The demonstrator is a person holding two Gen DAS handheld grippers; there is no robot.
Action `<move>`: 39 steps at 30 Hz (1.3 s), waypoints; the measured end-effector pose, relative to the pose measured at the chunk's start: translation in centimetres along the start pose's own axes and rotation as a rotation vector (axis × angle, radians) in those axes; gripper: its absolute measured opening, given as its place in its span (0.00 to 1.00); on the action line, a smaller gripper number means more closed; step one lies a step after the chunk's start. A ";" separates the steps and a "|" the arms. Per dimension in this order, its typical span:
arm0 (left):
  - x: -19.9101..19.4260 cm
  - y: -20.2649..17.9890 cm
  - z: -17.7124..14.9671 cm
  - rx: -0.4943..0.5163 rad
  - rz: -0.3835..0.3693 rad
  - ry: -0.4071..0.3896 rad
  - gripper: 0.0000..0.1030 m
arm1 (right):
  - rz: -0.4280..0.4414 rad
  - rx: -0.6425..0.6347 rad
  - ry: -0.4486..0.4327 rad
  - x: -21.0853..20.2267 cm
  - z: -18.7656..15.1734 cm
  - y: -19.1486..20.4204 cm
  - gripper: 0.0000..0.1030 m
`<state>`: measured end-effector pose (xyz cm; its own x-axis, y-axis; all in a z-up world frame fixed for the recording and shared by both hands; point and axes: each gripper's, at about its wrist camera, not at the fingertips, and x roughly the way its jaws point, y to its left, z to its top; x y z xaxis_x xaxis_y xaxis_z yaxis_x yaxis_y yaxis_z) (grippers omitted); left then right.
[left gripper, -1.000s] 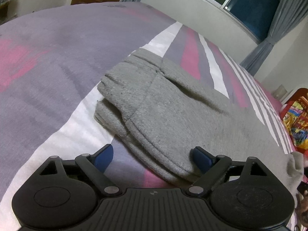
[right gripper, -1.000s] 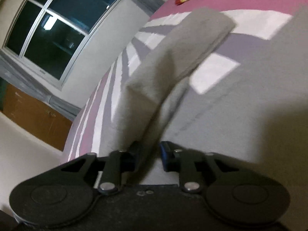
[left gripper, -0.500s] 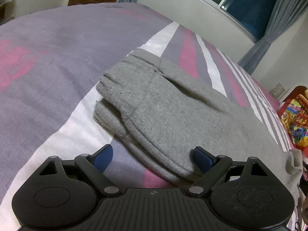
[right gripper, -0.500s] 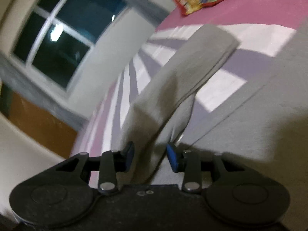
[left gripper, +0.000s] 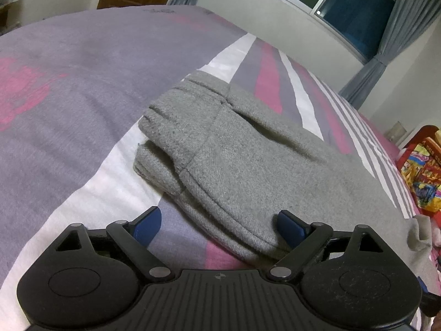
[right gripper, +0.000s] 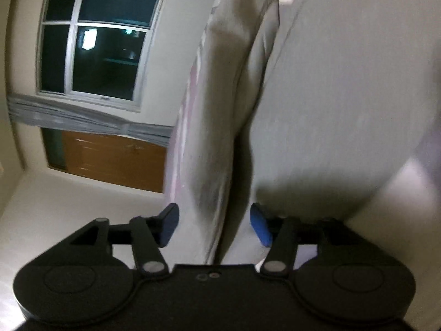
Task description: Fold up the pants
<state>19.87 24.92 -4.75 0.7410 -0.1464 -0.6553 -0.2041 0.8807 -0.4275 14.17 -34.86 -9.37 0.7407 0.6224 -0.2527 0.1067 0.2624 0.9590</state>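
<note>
My right gripper is opening, probably releasing the pants leg, while my left gripper waits released at six o'clock.

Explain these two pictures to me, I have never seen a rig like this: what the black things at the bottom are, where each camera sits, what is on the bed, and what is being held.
There is no robot here. A person holds a hand tool with a two-finger claw in each hand, and a wide-angle camera on each tool looks forward along its blue-tipped fingers.

One picture comes from the left claw. It stands wide open over the near edge of the grey pants, which lie partly folded on a bed with a striped bedspread. It grips nothing.

The other picture comes from the right claw, which is tilted, so the window looks turned. Its jaws are opening; a fold of the pants runs between the fingers, but the pads no longer press on it. The picture is blurred.
</note>
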 end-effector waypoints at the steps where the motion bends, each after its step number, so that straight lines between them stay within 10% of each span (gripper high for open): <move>1: 0.0 0.0 0.0 0.001 -0.001 0.001 0.87 | 0.017 0.016 0.008 0.3 0.1 -0.1 0.59; 16: -0.1 0.7 -0.1 0.005 -0.028 -0.004 0.87 | 0.337 0.032 -0.029 -1.8 1.6 0.2 0.61; 24: -0.3 0.7 -0.1 0.004 -0.030 -0.002 0.87 | 0.113 0.037 -0.108 1.3 5.7 0.3 0.54; 26: -0.3 0.7 -0.1 0.005 -0.031 -0.003 0.87 | 0.061 -0.017 -0.152 0.4 6.2 0.9 0.17; 28: -0.3 0.7 -0.2 0.010 -0.033 -0.004 0.87 | 0.029 -0.110 -0.171 -0.9 6.2 2.9 0.05; 33: -0.5 0.8 -0.4 0.010 -0.036 -0.010 0.87 | -0.067 -0.277 -0.199 -4.9 3.6 4.0 0.04; 36: -0.5 0.7 -0.3 0.012 -0.031 -0.005 0.87 | -0.310 -0.268 -0.130 -4.5 2.9 0.8 0.04; 39: -0.5 0.5 -0.1 0.011 -0.028 0.002 0.87 | -0.225 -0.143 -0.146 -5.1 4.0 -0.9 0.15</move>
<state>19.28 25.42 -4.71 0.7447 -0.1720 -0.6448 -0.1763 0.8812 -0.4386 12.97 -41.24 -8.40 0.7979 0.4270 -0.4255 0.1921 0.4889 0.8509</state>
